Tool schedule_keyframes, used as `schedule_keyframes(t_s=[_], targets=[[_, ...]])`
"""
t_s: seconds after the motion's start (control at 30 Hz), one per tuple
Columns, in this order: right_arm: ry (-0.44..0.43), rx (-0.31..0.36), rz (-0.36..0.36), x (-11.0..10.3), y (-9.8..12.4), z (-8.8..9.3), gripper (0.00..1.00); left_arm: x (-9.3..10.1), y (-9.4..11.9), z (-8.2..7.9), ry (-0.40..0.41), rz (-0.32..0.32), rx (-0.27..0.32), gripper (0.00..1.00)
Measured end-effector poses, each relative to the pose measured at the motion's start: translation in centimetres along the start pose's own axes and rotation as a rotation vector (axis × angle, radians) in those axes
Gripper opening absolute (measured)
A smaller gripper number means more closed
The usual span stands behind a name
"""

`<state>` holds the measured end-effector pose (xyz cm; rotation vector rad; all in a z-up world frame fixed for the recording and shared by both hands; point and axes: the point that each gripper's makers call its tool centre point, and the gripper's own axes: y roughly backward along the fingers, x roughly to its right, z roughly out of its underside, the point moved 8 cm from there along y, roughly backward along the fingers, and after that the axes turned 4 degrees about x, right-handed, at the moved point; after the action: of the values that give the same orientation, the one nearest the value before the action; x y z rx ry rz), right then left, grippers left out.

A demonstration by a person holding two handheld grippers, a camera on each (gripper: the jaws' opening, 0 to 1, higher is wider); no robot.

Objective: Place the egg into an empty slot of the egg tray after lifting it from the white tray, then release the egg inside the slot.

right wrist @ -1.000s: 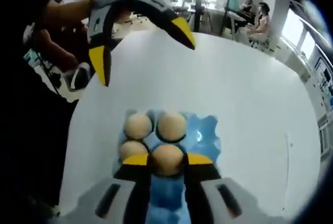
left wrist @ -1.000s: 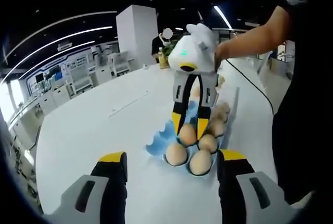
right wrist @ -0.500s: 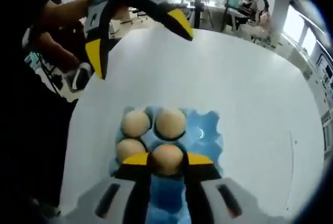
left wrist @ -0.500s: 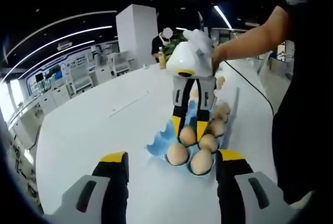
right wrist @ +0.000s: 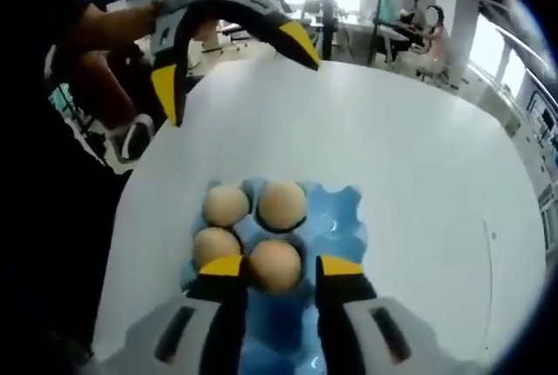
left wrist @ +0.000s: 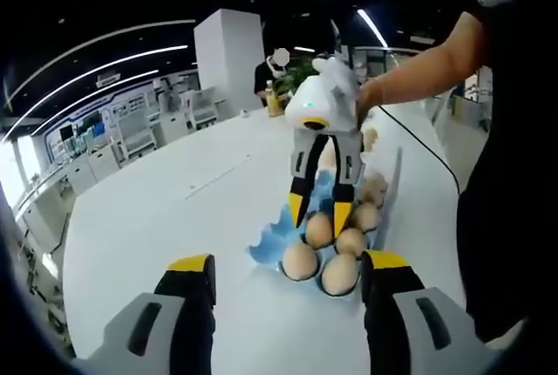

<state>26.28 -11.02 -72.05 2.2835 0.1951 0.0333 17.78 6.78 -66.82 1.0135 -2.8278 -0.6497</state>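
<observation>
Blue moulded pulp marks the egg tray (right wrist: 344,218), the landmark on the white tabletop (right wrist: 418,148). Four eggs sit in its slots, and the egg (right wrist: 275,265) nearest the camera rests in its cup between the right tongs (right wrist: 281,269), whose yellow-tipped jaws stand spread just clear of its sides, gripping nothing. It looks released. To finish well, I judge the right tongs should rise straight up from the egg tray, jaws kept wide, without brushing the neighbouring eggs or dragging the light tray.

The left tongs (left wrist: 288,263) hang spread and empty short of the egg tray's near edge. The left gripper view shows the right tongs (left wrist: 319,212) from outside, pointing down over the egg tray, with further eggs (left wrist: 373,188) on the white tray (left wrist: 389,205) just beyond. The right gripper view instead gives the empty slots beside the placed egg.
</observation>
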Motion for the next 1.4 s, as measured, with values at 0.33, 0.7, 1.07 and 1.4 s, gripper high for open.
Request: schedule_keyframes(t_s=[0.33, 0.7, 1.07, 1.4], targets=[[-0.054, 0.043, 0.049, -0.2, 1.8, 1.6, 0.29, 0.2, -0.2, -0.3, -0.003, 0.001, 0.005, 0.69], [-0.105, 0.046, 0.111, -1.1, 4.5, 4.6, 0.29, 0.4, -0.5, -0.3, -0.004, 0.012, -0.003, 0.68], [-0.153, 0.024, 0.171, -2.1, 7.8, 7.5, 0.28, 0.6, -0.8, -0.5, -0.008, 0.021, 0.000, 0.68], [-0.206, -0.035, 0.220, -3.8, 11.2, 11.3, 0.28, 0.7, -0.9, -0.6, -0.005, 0.023, 0.006, 0.68]])
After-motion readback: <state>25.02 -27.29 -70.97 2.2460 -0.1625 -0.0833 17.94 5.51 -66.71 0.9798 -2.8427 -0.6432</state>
